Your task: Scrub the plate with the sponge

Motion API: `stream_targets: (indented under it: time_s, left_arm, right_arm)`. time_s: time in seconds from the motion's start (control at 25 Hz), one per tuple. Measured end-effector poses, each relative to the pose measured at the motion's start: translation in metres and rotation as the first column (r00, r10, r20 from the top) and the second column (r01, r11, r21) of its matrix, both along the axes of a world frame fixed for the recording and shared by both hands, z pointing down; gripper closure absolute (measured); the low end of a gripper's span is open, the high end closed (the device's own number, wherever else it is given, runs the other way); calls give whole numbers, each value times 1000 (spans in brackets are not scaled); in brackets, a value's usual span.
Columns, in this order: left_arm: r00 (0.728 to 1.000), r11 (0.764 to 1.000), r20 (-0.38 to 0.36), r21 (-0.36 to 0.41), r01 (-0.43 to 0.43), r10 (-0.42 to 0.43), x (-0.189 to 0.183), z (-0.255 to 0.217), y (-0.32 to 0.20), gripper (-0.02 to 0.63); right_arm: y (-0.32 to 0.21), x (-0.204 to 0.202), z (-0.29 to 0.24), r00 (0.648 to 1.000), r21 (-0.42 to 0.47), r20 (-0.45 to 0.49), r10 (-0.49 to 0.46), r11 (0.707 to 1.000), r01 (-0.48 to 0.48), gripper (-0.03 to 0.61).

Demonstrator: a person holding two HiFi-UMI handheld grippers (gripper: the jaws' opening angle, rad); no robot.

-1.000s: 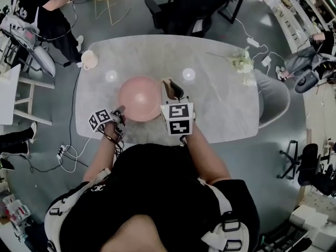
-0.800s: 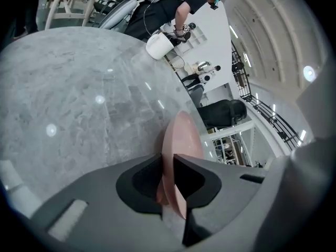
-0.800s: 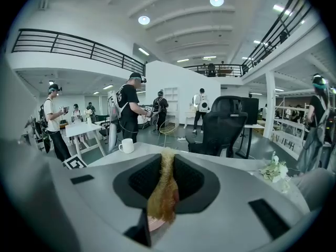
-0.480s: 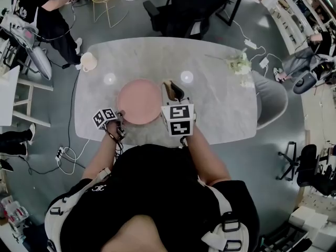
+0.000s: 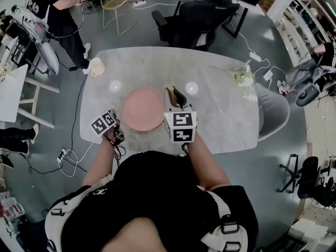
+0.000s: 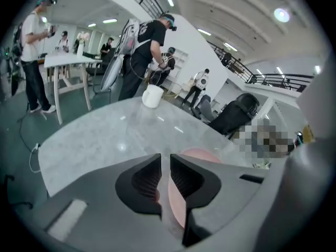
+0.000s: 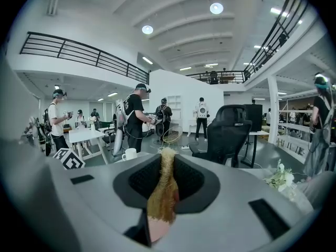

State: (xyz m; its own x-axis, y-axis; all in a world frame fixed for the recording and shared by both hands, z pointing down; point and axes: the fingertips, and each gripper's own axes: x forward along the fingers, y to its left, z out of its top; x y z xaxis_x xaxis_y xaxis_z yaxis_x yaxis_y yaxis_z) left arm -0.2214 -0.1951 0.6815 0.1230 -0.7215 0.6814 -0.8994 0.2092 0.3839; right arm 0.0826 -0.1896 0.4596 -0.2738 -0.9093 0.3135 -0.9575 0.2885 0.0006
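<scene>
The right gripper [image 7: 167, 161] is clamped on a yellow-brown fibrous sponge [image 7: 163, 190], which stands on edge between the dark ribbed pads and sticks out past their tips. Its lower end shows pinkish. The left gripper [image 6: 165, 164] has its jaws drawn almost together. Only a thin slit is left between them, and the rim of the round pink plate [image 5: 143, 108] sits in that slit, pinched at the plate's near left edge.

Each gripper carries a white cube printed with black-and-white square markers [image 5: 181, 126]. These are patterns only, with no letters to read.

In the head view the plate lies flat on the pale grey marble-look table [image 5: 220, 109], near its front edge and between the two grippers. The sponge is held just beside the plate's right edge, but whether the two touch cannot be told.

Farther out, a white mug [image 5: 96, 66] stands at the table's far left corner and a small bunch of pale flowers [image 5: 242, 75] lies near the far right. A black office chair [image 5: 197, 12] stands beyond the table on the grey floor. Standing to the far left is a person in a black shirt [image 5: 50, 4] with white print too small to read.
</scene>
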Motion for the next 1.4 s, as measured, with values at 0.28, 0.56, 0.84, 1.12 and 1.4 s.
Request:
stream_targets:
  time_s: [0.28, 0.56, 0.84, 1.12, 1.4]
  left_arm:
    - [985, 938, 144, 317, -140, 98, 14, -150, -30, 607]
    - [912, 778, 330, 495, -387, 244, 76, -261, -23, 609]
    - [891, 716, 355, 541, -442, 281, 109, -287, -15, 609]
    - [885, 728, 367, 517, -450, 286, 126, -276, -16, 609]
    - [888, 738, 368, 512, -440, 275, 126, -277, -20, 609]
  right_arm:
    - [-7, -12, -31, 995, 105, 94, -18, 994, 8, 513]
    - [-11, -9, -70, 984, 263, 178, -32, 965, -17, 514]
    - [-12, -15, -74, 986, 297, 147, -79, 954, 32, 514]
    - [-21, -12, -70, 983, 291, 150, -103, 955, 55, 514]
    - [-28, 0, -71, 984, 288, 157, -82, 957, 34, 514]
